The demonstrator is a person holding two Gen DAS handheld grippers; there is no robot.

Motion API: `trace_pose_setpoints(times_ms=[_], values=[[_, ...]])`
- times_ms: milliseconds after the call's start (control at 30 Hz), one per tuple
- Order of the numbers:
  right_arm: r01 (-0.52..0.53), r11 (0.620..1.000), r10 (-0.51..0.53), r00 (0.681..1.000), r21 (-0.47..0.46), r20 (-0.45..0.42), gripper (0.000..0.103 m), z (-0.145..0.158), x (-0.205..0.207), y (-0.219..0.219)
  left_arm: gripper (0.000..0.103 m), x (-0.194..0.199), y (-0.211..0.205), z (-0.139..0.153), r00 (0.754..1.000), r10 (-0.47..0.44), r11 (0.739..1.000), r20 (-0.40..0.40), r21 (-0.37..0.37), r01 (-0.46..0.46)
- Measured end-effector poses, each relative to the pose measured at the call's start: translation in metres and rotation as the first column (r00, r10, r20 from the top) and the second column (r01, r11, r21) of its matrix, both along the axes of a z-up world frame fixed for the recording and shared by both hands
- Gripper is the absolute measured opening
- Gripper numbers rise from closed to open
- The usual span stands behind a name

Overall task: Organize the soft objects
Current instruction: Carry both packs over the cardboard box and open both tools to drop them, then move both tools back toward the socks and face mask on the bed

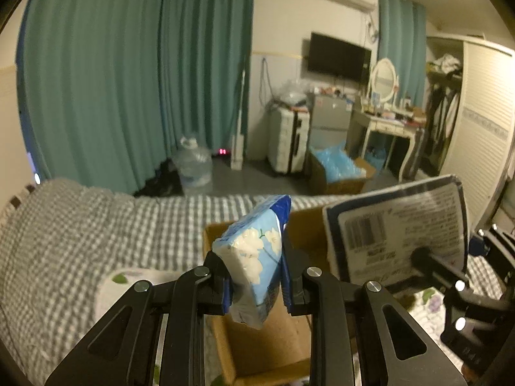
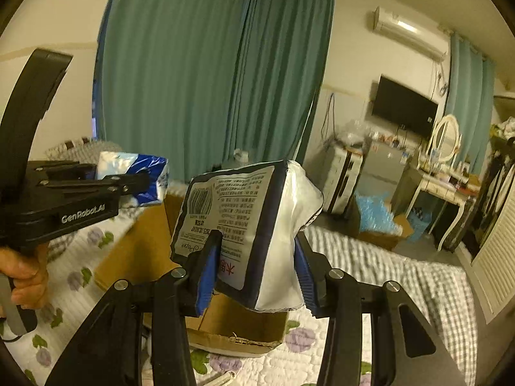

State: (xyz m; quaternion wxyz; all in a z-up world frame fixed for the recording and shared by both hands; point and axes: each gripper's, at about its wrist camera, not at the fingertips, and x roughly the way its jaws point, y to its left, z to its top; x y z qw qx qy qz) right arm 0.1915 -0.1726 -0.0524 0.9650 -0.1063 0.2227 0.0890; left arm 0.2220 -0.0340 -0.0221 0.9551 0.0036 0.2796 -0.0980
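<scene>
Left wrist view: the left gripper, clamped on a floral tissue pack, hangs directly above the open cardboard box, while the right gripper clamps a barcoded tissue pack beside it.

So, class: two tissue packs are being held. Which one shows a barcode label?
The dark-edged tissue pack in the right gripper. Its white printed label with barcode faces the camera; the left gripper's flowered pack is light blue.
</scene>
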Motion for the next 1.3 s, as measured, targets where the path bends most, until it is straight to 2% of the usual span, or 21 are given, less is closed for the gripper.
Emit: trace_pose_setpoints(times_ms=[233,333,433,500,600,667,800,867,933,1033,1233,1300], values=[[0.019,0.998,-0.026,0.993,-0.064,-0.115,0.045,-0.047,0.039,0.008,0.023,0.031,-0.015,-0.043,0.993,-0.007,0.999,-0.116,0.042,0.012],[0.007,0.996,-0.021,0.987,-0.092,-0.16,0.045,-0.062,0.053,0.014,0.023,0.04,-0.02,-0.063,0.982,-0.013,0.998,-0.187,0.053,0.023],[0.003,0.991,-0.028,0.982,-0.132,-0.188,0.047,-0.075,0.06,0.018,0.024,0.04,-0.024,-0.066,0.98,-0.02,0.997,-0.197,0.072,0.035],[0.011,0.988,-0.042,0.979,-0.157,-0.201,0.047,-0.085,0.064,0.02,0.029,0.041,-0.024,-0.066,0.979,-0.016,0.996,-0.205,0.081,0.034],[0.028,0.985,-0.061,0.979,-0.168,-0.195,0.054,-0.089,0.066,0.018,0.029,0.044,-0.016,-0.069,0.971,-0.007,0.999,-0.24,0.039,0.017],[0.023,0.986,-0.055,0.981,-0.167,-0.187,0.068,-0.087,0.064,0.018,0.031,0.044,-0.011,-0.068,0.967,-0.008,1.0,-0.256,0.0,0.009],[0.044,0.984,-0.069,0.988,-0.173,-0.138,0.075,-0.075,0.053,0.018,0.034,0.039,-0.012,-0.059,0.963,-0.01,1.0,-0.268,-0.03,0.002],[0.056,0.984,-0.075,0.991,-0.167,-0.114,0.076,-0.066,0.046,0.016,0.048,0.034,-0.011,-0.052,0.963,0.006,0.999,-0.271,-0.029,-0.014],[0.064,0.987,-0.078,0.993,-0.148,-0.091,0.076,-0.054,0.036,0.015,0.054,0.028,-0.008,-0.045,0.963,0.012,0.999,-0.27,-0.041,-0.024],[0.079,0.99,-0.085,0.995,-0.121,-0.048,0.077,-0.035,0.02,0.01,0.061,0.009,0.003,-0.024,0.975,0.041,0.996,-0.219,-0.073,-0.058],[0.106,0.993,-0.105,0.994,-0.051,0.022,0.084,0.004,-0.019,-0.001,0.062,-0.027,0.019,0.019,0.991,0.066,0.993,-0.114,-0.093,-0.076],[0.105,0.994,-0.103,0.994,-0.026,0.043,0.09,0.016,-0.034,-0.001,0.069,-0.041,0.023,0.035,0.994,0.084,0.992,-0.064,-0.092,-0.09]])
